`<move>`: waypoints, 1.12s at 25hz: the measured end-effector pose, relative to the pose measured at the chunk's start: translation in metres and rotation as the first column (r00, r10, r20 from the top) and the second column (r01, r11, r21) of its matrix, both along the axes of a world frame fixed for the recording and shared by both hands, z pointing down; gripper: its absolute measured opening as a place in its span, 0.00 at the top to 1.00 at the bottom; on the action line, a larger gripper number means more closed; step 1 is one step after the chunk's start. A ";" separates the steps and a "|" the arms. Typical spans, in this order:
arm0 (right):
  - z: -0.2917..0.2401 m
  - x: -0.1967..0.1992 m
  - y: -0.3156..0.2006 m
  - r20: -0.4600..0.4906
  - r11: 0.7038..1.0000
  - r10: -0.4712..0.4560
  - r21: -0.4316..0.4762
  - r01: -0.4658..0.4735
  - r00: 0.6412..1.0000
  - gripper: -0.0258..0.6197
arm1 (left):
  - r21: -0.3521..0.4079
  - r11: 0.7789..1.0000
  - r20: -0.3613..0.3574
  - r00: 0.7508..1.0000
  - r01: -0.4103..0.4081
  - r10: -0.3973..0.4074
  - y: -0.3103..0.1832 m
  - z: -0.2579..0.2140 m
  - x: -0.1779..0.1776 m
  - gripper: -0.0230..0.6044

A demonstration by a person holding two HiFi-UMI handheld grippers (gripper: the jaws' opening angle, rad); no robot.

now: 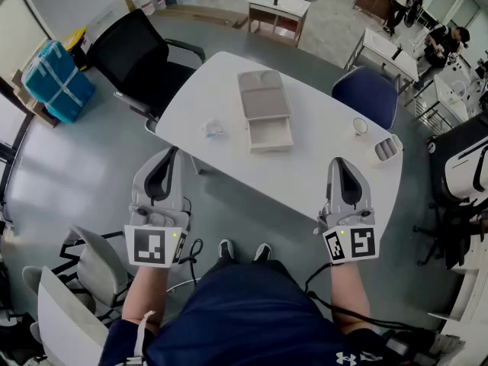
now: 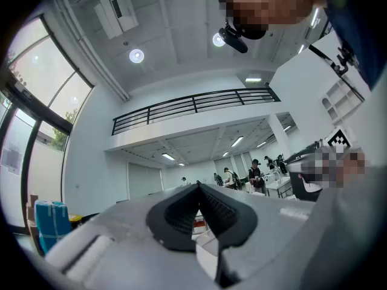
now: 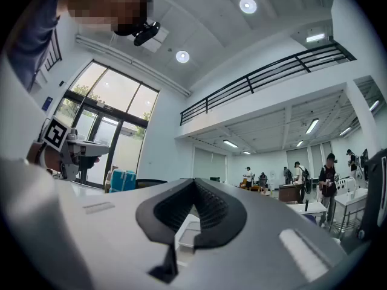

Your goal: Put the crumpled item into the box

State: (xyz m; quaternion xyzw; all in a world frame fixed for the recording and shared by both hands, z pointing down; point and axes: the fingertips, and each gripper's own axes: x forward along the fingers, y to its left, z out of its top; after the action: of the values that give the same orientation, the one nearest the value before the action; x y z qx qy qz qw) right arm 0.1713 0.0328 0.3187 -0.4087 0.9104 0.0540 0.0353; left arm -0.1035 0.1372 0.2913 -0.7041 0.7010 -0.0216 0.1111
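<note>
- While both grippers hung by the near edge of the table [image 1: 305,170], the left gripper [image 1: 169,155] had its jaws pressed together on nothing; the right gripper [image 1: 338,164] was likewise closed and empty
- The crumpled item [image 1: 213,130] lay on bare tabletop near the left edge; it sat beside the box [image 1: 271,148], not touching it
- The box stood mid-table, open side up; clear tabletop lay between it and each gripper
- A black chair [image 1: 137,56] crowded the far left edge; a blue chair [image 1: 367,94] stood at the right one
</note>
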 end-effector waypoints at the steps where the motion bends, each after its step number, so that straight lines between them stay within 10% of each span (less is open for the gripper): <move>1: 0.000 -0.003 0.002 -0.001 1.000 0.000 0.000 0.000 1.000 0.96 | -0.001 1.000 0.000 1.000 -0.003 0.003 0.001 0.000 -0.002 0.96; 28: 0.015 -0.062 0.017 -0.027 0.995 0.087 -0.046 -0.089 0.996 0.96 | -0.010 0.999 -0.100 0.994 -0.043 0.042 0.002 0.034 -0.099 0.96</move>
State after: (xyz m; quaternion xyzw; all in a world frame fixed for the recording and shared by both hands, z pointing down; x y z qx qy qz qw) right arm 0.1089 0.0497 0.3340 -0.4484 0.8929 0.0391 0.0121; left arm -0.2023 0.1395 0.3254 -0.7198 0.6903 0.0117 0.0719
